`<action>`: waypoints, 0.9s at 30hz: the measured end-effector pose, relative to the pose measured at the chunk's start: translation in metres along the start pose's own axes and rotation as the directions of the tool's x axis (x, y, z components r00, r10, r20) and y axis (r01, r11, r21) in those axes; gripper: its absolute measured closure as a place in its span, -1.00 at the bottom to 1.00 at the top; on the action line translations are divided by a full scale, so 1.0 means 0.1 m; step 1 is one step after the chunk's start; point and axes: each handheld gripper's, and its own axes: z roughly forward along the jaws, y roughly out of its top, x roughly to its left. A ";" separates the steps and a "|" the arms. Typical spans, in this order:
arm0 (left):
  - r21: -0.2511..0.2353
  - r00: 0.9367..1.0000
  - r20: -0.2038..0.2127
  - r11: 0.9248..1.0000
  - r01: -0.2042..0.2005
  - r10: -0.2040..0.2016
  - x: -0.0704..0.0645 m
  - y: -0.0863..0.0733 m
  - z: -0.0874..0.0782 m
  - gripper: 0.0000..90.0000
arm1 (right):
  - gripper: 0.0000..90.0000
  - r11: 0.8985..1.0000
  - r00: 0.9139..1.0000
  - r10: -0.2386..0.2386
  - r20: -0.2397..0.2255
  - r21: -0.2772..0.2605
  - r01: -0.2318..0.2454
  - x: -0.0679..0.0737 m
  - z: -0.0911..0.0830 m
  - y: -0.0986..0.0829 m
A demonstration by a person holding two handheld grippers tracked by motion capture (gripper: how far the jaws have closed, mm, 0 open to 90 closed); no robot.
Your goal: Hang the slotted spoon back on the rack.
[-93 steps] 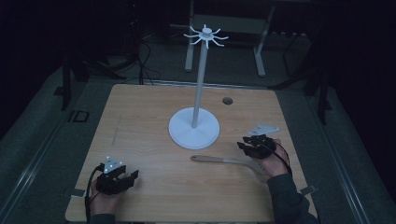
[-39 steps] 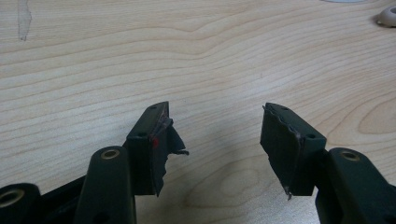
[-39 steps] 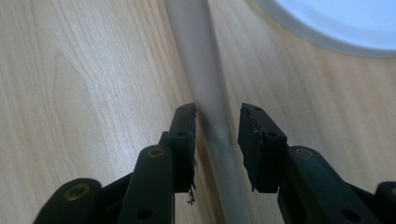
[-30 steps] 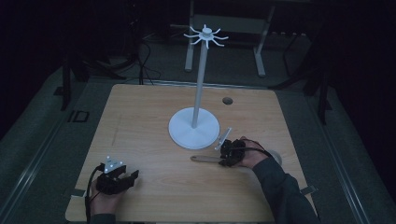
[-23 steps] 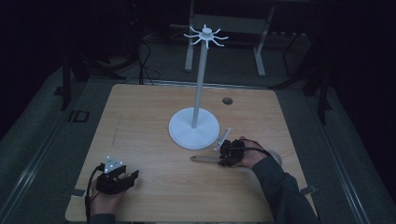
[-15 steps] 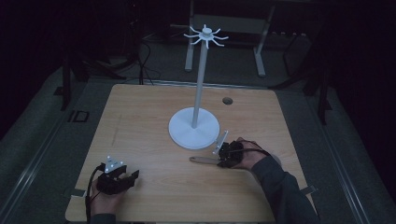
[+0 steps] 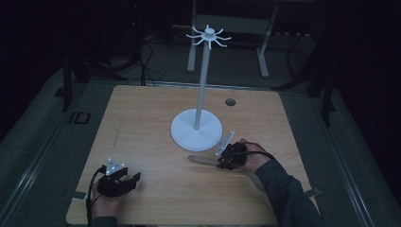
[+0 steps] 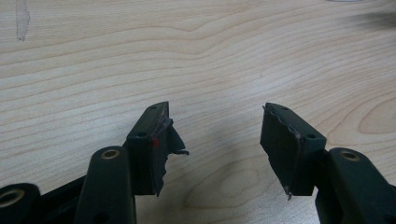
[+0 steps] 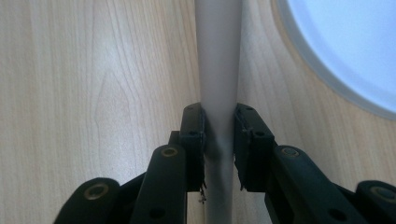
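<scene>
The wooden counter point(image 7: 142, 123) carries a white hook stand point(image 7: 196, 130) at its middle, ready for hanging. Toward the right edge lies a pale long-handled utensil point(image 7: 202, 160), flat beside the stand's base. The right tool point(image 9: 219, 140) is clamped on its handle, likely to lift it. Near the front-left corner, the left tool point(image 8: 215, 140) rests idle, jaws apart.

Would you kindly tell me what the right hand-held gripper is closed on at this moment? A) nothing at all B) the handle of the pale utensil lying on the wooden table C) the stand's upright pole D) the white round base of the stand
B: in the right gripper view, the right hand-held gripper has both jaws pressed against the slim pale utensil handle, beside the white round stand base.
</scene>
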 end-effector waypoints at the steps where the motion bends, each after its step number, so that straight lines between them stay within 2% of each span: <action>1: 0.000 1.000 0.000 1.000 0.000 0.000 0.00 0.00 0.00 -0.04 | 0.66 1.000 1.000 -0.001 0.002 -0.009 0.001 0.00 -0.01 0.00; 8: -0.002 1.000 0.000 1.000 0.002 -0.002 0.00 0.00 0.00 -0.04 | 0.67 0.998 1.000 0.008 0.016 -0.059 -0.007 -0.02 -0.09 0.01; 20: -0.002 1.000 0.000 1.000 0.001 -0.001 0.00 0.00 0.00 -0.04 | 0.67 0.991 0.997 0.054 0.057 -0.129 -0.046 -0.06 -0.21 0.00; 23: -0.002 1.000 0.000 1.000 0.002 -0.002 0.00 0.00 0.00 -0.04 | 0.67 0.983 0.994 0.084 0.074 -0.168 -0.071 -0.08 -0.26 0.00; 27: -0.002 1.000 0.000 1.000 0.001 -0.001 0.00 0.00 0.00 -0.04 | 0.67 0.977 0.992 0.103 0.077 -0.196 -0.087 -0.10 -0.31 0.00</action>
